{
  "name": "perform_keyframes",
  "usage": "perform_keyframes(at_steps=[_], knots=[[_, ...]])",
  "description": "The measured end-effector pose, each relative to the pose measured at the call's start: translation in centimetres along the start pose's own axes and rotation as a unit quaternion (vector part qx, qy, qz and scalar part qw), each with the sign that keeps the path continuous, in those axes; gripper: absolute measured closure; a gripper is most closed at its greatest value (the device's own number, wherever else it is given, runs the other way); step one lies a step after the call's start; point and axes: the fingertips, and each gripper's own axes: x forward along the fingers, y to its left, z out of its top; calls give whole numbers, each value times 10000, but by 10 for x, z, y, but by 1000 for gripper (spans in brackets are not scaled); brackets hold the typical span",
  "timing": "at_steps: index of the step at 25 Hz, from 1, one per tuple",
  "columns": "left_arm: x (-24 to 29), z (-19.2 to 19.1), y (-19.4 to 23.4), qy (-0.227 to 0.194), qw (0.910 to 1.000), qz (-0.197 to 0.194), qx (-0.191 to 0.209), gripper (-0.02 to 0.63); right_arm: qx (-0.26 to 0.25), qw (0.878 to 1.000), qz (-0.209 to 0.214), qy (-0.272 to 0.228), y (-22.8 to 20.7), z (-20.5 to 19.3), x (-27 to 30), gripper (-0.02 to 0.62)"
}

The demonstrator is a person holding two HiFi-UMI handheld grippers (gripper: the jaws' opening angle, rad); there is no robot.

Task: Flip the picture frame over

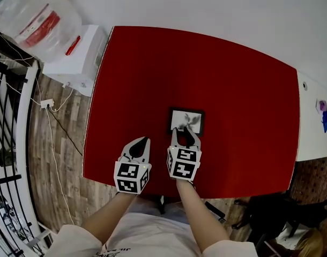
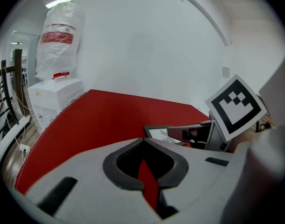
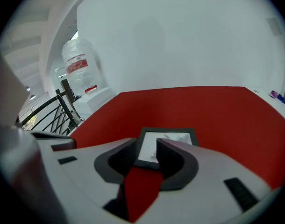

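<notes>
Off the table's left end: a white box (image 1: 77, 55) with a clear plastic bag (image 1: 37, 17) on top stands beside black railings (image 1: 5, 116) over a wood floor.
Red table (image 1: 206, 68): its top fills the middle of the head view; the person stands at its near edge, both forearms reaching over it.
Left gripper (image 1: 146, 140): clenched on nothing, its two jaws meeting at the tips, as the left gripper view (image 2: 143, 140) shows. It hangs over bare red table, near the picture frame's left side but apart from it.
Right gripper (image 1: 186, 135): released, jaws standing apart. In the right gripper view (image 3: 146, 146) the frame's near edge shows in the gap between the two tips, and the pads do not press on it.
Picture frame (image 1: 185, 116): dark-bordered, lying flat with its black-and-white picture up, on the table's near half, directly ahead of the right gripper (image 3: 173, 136); the left gripper view catches it off to the right (image 2: 157, 133).
Right end: a white surface (image 1: 311, 138) adjoins the table and bears a small blue and purple item (image 1: 325, 114).
</notes>
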Motion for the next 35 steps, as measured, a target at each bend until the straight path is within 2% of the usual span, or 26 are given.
perform_keyframes(at_steps=[5, 13, 17, 22, 25, 28, 35], knots=[[-3, -9, 16, 60, 9998, 158, -104, 600, -6, 9996, -20, 296, 13, -10, 24, 453], [-6, -19, 35, 147, 9990, 280, -323, 600, -152, 9981, -227, 546, 20, -11, 49, 451], [-7, -21, 43, 146, 9987, 331, -371, 600, -131, 9976, -200, 655, 27, -13, 57, 453], [-7, -20, 47, 121, 9984, 351, -420, 600, -384, 9944, -352, 919, 28, -13, 66, 453], [-7, -20, 50, 117, 9983, 355, -444, 600, -361, 9928, -475, 1037, 27, -15, 70, 462], [-6, -20, 52, 112, 9982, 354, -462, 600, -303, 9917, -629, 1080, 23, -16, 72, 515], [-5, -19, 56, 106, 9980, 362, -515, 600, -70, 9909, -738, 1125, 23, -17, 72, 528]])
